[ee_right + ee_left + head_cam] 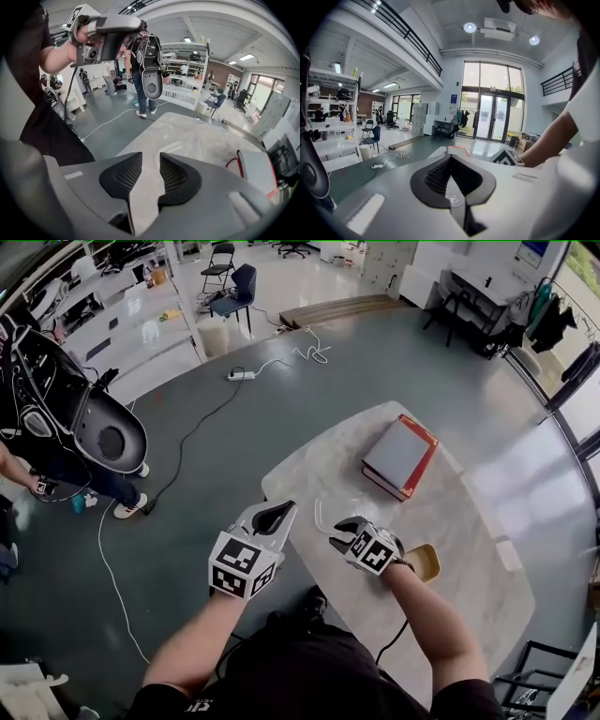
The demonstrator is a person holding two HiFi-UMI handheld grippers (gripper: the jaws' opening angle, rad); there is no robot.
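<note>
Both grippers hover over the near end of a marble table (441, 512). My left gripper (286, 510) hangs just off the table's left edge. Its jaws (451, 158) are shut, pads meeting, with nothing between them. My right gripper (339, 526) is over the table and points left toward the left one. It stands slightly open (151, 157), with only bare tabletop showing through the narrow gap. A clear plastic tray (337, 510) lies just beyond the right gripper's tips. A grey book with red edges (398, 457) (255, 171) lies farther back. A yellowish bowl (424, 562) sits by my right wrist.
A person with a black and white backpack rig (94, 427) stands on the floor at the left. Cables and a power strip (242, 375) cross the floor beyond the table. Chairs (234, 292) and white shelves (122, 324) stand at the back.
</note>
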